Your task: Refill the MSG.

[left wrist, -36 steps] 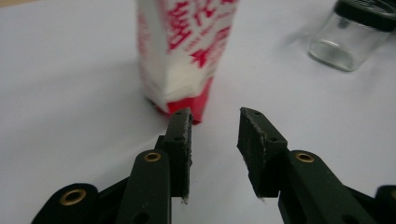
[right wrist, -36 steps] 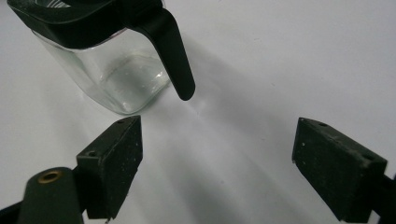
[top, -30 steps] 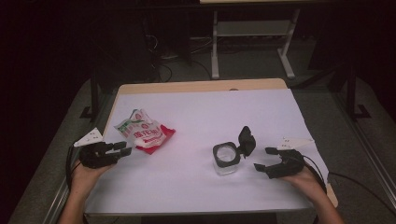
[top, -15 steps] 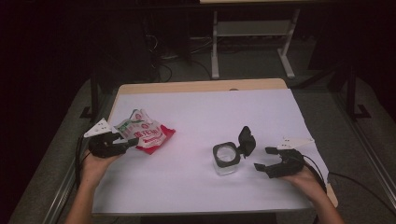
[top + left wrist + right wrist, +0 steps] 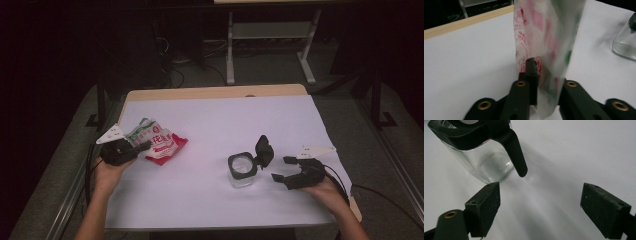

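Pinching the red-and-white snack bag (image 5: 156, 141) at left of the high view with the left gripper (image 5: 145, 146), jaws just closed on its edge. Holding the right gripper (image 5: 283, 168) wide open at lower right, beside the glass jar (image 5: 241, 170), not touching it.

Snack bag (image 5: 544, 37): print blurred and unreadable; top cut off by the upper edge in the left gripper view. Glass jar (image 5: 481, 157): upper rim cut off in the right gripper view.
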Action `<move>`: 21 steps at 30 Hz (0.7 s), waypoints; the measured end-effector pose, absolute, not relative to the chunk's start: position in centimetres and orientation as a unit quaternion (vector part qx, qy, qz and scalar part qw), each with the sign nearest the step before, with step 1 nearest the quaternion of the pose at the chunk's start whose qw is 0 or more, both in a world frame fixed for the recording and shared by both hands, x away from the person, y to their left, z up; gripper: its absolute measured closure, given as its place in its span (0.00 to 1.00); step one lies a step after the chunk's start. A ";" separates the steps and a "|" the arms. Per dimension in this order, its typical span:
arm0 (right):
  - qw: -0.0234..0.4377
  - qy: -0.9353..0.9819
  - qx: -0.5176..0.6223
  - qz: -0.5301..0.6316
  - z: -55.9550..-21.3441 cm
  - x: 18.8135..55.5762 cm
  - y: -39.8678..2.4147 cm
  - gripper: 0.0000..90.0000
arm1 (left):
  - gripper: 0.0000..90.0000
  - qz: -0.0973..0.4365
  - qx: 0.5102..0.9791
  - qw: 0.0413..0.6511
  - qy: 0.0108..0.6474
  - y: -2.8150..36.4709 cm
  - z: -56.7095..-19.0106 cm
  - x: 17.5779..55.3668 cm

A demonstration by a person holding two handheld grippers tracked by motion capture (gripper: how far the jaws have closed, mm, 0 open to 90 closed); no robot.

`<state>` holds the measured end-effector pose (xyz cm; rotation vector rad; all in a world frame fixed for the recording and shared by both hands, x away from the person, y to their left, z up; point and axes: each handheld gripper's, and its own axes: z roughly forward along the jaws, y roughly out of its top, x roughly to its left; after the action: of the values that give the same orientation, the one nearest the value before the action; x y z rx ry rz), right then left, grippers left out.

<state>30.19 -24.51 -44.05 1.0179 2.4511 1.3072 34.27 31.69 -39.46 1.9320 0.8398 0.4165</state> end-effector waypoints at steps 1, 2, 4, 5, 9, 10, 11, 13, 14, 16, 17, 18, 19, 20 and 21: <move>0.092 0.825 0.343 0.440 -44.0 30.2 -24.5 0.17 | 0.96 0.173 0.789 0.479 0.343 31.6 -39.5 34.3; 0.093 0.825 0.342 0.439 -44.1 30.2 -24.5 0.17 | 0.98 0.175 0.789 0.481 0.341 31.6 -39.5 34.3; 0.092 0.826 0.342 0.439 -44.1 30.2 -24.5 0.17 | 0.99 0.176 0.788 0.481 0.341 31.6 -39.5 34.3; 0.091 0.826 0.342 0.439 -44.1 30.2 -24.4 0.17 | 0.99 0.178 0.788 0.481 0.341 31.5 -39.5 34.3; 0.088 0.827 0.345 0.435 -44.1 30.2 -24.4 0.17 | 1.00 0.176 0.786 0.479 0.348 31.3 -39.4 34.2; 0.087 0.827 0.346 0.435 -44.1 30.1 -24.3 0.17 | 0.99 0.174 0.785 0.480 0.350 31.3 -39.4 34.2; 0.087 0.827 0.346 0.435 -44.1 30.1 -24.3 0.17 | 0.99 0.171 0.785 0.481 0.352 31.3 -39.4 34.2; 0.088 0.827 0.345 0.435 -44.1 30.1 -24.4 0.17 | 0.99 0.166 0.786 0.481 0.352 31.1 -39.2 34.1; 0.088 0.827 0.345 0.435 -44.1 30.1 -24.4 0.17 | 1.00 0.165 0.786 0.483 0.349 31.0 -39.2 34.0; 0.089 0.827 0.345 0.435 -44.1 30.1 -24.4 0.17 | 1.00 0.162 0.788 0.488 0.338 30.9 -39.1 33.9; 0.089 0.827 0.345 0.435 -44.1 30.1 -24.4 0.17 | 1.00 0.162 0.788 0.488 0.338 30.9 -39.1 33.9; 0.089 0.827 0.345 0.435 -44.1 30.1 -24.4 0.17 | 1.00 0.161 0.788 0.491 0.334 30.8 -39.0 33.9; 0.088 0.827 0.345 0.435 -44.1 30.1 -24.4 0.17 | 1.00 0.158 0.786 0.496 0.334 30.6 -38.8 33.8; 0.088 0.827 0.345 0.435 -44.1 30.1 -24.4 0.17 | 1.00 0.158 0.786 0.496 0.334 30.6 -38.8 33.8; 0.087 0.827 0.347 0.434 -44.1 30.1 -24.4 0.17 | 1.00 0.151 0.784 0.502 0.332 30.2 -38.5 33.8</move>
<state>30.07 -24.42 -44.12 1.0326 2.4627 1.2939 33.77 30.24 -38.49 1.8954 0.8022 0.3653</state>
